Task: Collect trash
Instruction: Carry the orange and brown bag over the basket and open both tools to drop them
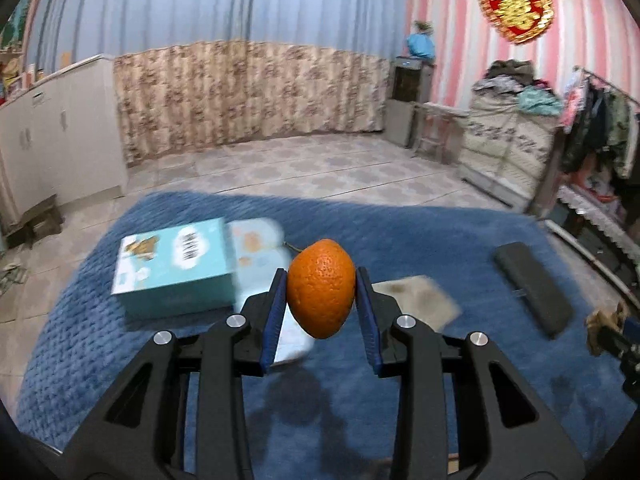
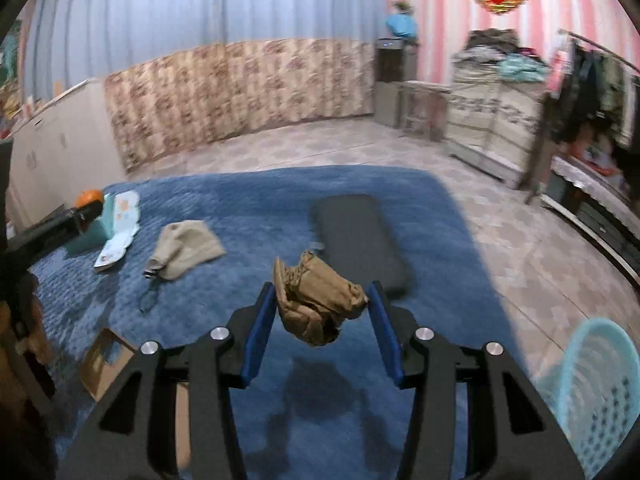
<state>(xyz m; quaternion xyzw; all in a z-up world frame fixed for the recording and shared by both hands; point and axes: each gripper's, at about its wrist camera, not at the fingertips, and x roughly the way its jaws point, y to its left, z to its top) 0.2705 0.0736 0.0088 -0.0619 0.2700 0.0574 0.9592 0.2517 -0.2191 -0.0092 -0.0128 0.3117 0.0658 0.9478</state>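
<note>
While the left tool (image 1: pixel 321 292) pinches the orange (image 1: pixel 321 288) and the right tool (image 2: pixel 322 304) the crumpled paper (image 2: pixel 318 300), either could drop short of the basket (image 2: pixel 600 392).

Two black plastic grippers: left gripper (image 1: pixel 321 292), right gripper (image 2: pixel 322 304), blue-padded fingers (image 1: pixel 273 322), silver round screws.

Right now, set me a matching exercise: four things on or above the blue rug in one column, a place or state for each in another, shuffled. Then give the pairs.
Things:
1. orange
2. crumpled brown paper
3. teal box
4. light blue basket

Places or states:
A. on the floor tiles, off the rug's right edge
B. clamped in the left hand-held gripper
C. lying on the blue rug
D. clamped in the right hand-held gripper

Pairs: 1-B, 2-D, 3-C, 4-A
</note>
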